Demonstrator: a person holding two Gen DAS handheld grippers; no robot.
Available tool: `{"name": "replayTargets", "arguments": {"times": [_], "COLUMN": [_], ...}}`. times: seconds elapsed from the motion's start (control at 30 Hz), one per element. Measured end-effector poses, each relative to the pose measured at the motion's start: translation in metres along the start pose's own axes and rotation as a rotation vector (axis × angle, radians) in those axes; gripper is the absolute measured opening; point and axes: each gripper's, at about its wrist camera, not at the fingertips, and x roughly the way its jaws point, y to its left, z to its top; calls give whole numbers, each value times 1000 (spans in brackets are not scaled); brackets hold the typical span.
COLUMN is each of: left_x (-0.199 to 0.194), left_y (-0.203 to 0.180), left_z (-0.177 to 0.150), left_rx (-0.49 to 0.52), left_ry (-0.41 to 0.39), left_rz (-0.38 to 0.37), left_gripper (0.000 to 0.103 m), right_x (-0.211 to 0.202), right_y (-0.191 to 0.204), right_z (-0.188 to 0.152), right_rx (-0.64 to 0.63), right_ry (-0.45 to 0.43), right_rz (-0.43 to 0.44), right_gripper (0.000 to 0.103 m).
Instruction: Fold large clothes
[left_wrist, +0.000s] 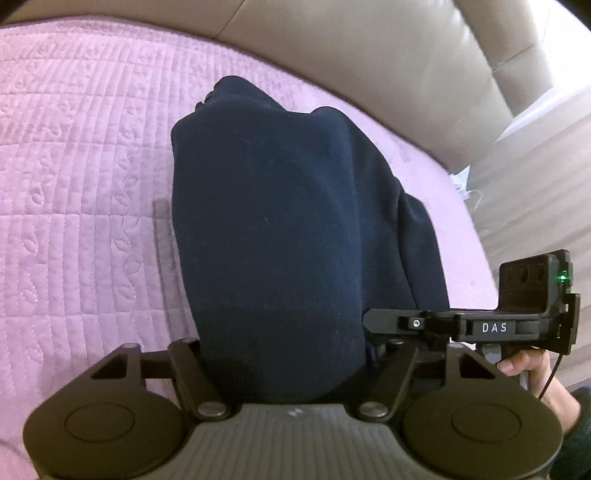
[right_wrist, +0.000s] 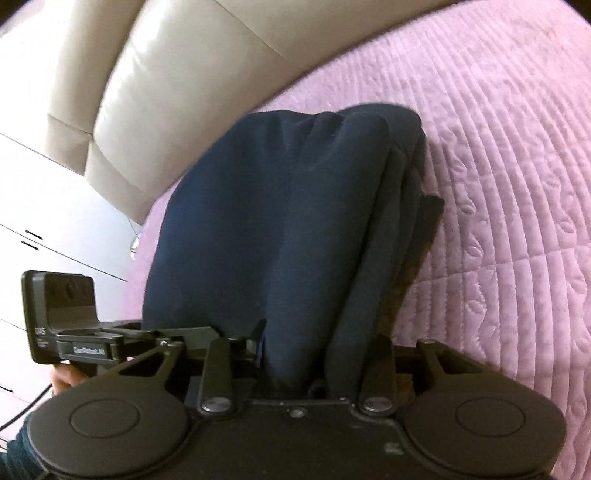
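Pink quilt underneath; both grippers, left gripper and right gripper, pinch the navy garment at 6 o'clock; uneven lifting could spill its stacked layers.

The bed wears a pink quilted cover stitched in narrow parallel ribs with small leaf shapes, and a padded beige headboard rises along its far edge. On the cover lies one thing, a dark navy garment, bunched in thick folds with several layers stacked along one side, its far end near the headboard.
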Motion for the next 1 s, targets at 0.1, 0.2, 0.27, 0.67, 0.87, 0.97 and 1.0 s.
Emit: {"name": "replayTargets", "arguments": {"times": [0.1, 0.2, 0.27, 0.67, 0.87, 0.97, 1.0], "left_x": [-24, -52, -75, -204, -252, -264, -269], "left_y": [-6, -20, -29, -65, -57, -50, -47], "left_z": [-7, -13, -18, -91, -139, -159, -166], "left_rx": [5, 43, 58, 117, 117, 110, 107], "left_ry": [-19, -44, -51, -152, -182, -190, -191], "left_rz": [-15, -14, -8, 37, 66, 75, 76], "left_gripper": [67, 67, 67, 69, 69, 69, 69], "right_x": [-14, -29, -41, -80, -72, -64, -61], "right_y": [28, 59, 80, 199, 236, 249, 252], "right_z": [-4, -10, -17, -90, -126, -141, -146], "right_rx": [-21, -44, -83, -201, -223, -227, -226], "right_ry": [-21, -27, -37, -55, -34, -24, -24], "right_rz": [-1, 2, -4, 24, 46, 51, 52], "right_gripper": [44, 44, 44, 44, 44, 44, 44]}}
